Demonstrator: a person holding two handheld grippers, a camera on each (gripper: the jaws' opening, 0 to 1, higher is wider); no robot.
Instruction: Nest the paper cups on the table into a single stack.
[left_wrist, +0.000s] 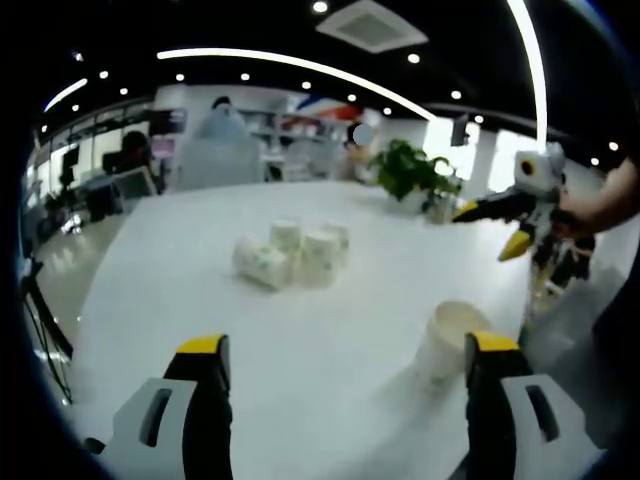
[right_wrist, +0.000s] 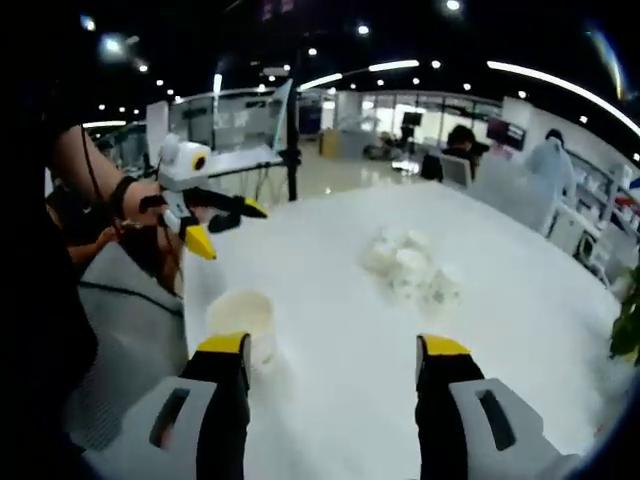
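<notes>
Both hand-held grippers, left (left_wrist: 342, 362) and right (right_wrist: 332, 362), gape empty; best grab the lone cup (left_wrist: 452, 343) by the tabletop (left_wrist: 330, 330) edge, then carry it to the cluster (left_wrist: 292, 255) mid-tabletop.

Ceiling light strips (left_wrist: 300, 65) and spotlights glare off the white table (right_wrist: 520, 300); both views soft, edges fisheye-bent.

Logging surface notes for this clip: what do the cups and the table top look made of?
Cups: likely paper, matte white with faint green print. The lone upright cup looks cream and unprinted inside. Table: smooth white top, slightly glossy, with soft reflections; laminate or painted board, cannot tell which.
</notes>
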